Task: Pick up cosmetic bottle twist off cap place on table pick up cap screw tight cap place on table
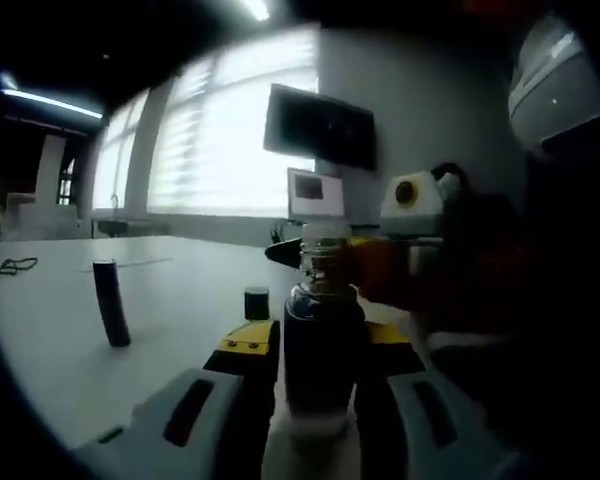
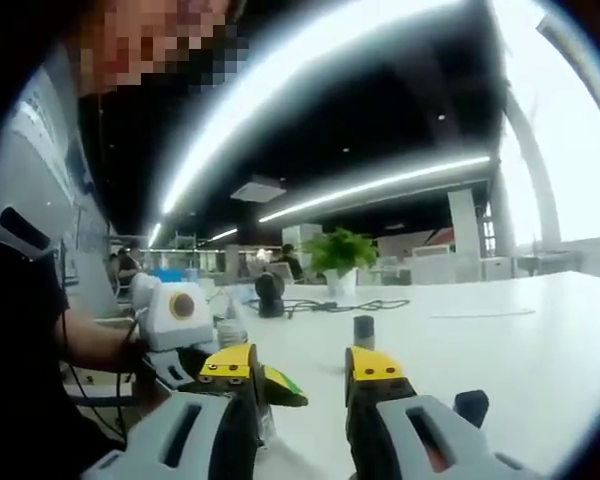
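Note:
My left gripper (image 1: pixel 320 345) is shut on a dark cosmetic bottle (image 1: pixel 322 350) and holds it upright above the table. Its clear threaded neck (image 1: pixel 325 250) is bare. A small black cap (image 1: pixel 256 302) stands on the white table (image 1: pixel 60 340), just left of the bottle. In the left gripper view my right gripper (image 1: pixel 360 262) reaches in from the right at neck height; whether it touches the neck I cannot tell. In the right gripper view my right gripper (image 2: pixel 300 368) stands open with nothing between its yellow-tipped jaws. The bottle's neck (image 2: pixel 230 330) lies left of them, and the cap (image 2: pixel 470 405) sits low at the right.
A tall dark cylinder (image 1: pixel 110 302) stands on the table left of the cap, also seen as a dark cylinder (image 2: pixel 364 330). A black cable (image 1: pixel 8 268) lies at the far left. A potted plant (image 2: pixel 340 255) stands at the table's far side. The person's arm is close on the left.

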`<state>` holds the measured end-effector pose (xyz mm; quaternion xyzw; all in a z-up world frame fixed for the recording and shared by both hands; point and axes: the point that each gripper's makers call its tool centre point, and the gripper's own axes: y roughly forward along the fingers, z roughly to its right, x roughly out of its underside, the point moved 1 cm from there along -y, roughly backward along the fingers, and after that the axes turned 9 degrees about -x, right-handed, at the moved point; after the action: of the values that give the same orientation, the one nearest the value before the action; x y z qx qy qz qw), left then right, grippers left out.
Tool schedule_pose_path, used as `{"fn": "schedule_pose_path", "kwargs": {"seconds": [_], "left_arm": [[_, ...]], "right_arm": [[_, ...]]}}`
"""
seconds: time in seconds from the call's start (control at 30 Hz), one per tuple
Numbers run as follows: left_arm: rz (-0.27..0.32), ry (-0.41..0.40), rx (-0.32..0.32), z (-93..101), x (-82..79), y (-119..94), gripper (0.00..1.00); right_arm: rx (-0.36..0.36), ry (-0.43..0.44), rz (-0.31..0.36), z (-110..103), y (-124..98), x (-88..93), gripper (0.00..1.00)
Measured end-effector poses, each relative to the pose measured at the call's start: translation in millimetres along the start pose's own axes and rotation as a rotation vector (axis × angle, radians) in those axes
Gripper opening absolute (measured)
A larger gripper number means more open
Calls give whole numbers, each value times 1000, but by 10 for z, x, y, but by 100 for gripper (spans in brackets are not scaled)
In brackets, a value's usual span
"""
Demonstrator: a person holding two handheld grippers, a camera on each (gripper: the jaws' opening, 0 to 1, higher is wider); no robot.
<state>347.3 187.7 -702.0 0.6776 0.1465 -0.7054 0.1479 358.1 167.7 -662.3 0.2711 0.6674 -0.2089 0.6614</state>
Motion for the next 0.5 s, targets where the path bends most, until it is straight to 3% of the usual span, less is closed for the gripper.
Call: {"fn": "schedule_pose_path", "kwargs": {"seconds": [0.37, 0.5], "left_arm": [[-1, 66, 38, 65, 9, 55, 16], [-12, 37, 16, 37, 20, 58, 16]], "right_arm": [[40, 47, 40, 120, -116, -73, 27], [59, 64, 44, 188, -166, -65, 27]]}}
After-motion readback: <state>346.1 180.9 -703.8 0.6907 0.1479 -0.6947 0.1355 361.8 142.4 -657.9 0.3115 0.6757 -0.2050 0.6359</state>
